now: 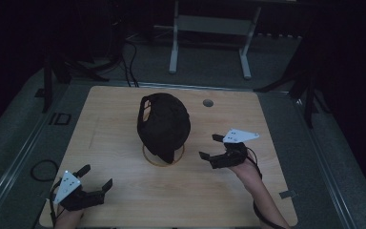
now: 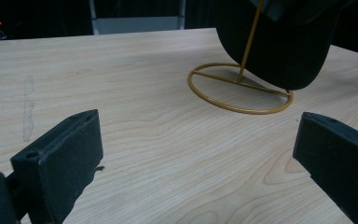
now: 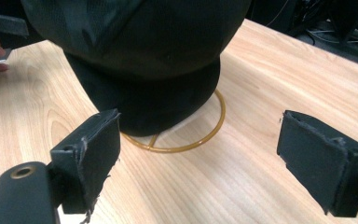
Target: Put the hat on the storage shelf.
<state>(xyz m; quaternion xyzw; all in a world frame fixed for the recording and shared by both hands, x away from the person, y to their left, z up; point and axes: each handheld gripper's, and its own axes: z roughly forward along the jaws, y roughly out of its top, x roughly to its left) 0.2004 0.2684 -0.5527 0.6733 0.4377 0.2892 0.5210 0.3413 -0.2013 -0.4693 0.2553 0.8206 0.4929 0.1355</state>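
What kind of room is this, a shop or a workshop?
Probably a dim lab or recording room: a bare wooden table, cables on the grey floor, and a black cap on a wire stand.

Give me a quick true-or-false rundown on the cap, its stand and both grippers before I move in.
1. The black cap hangs on a gold wire stand. True.
2. The right gripper is shut on the cap's brim. False: its jaws are open and apart from the cap.
3. The left gripper is open near the table's front edge. True.
4. The cap lies flat on the table. False: the stand holds it up.
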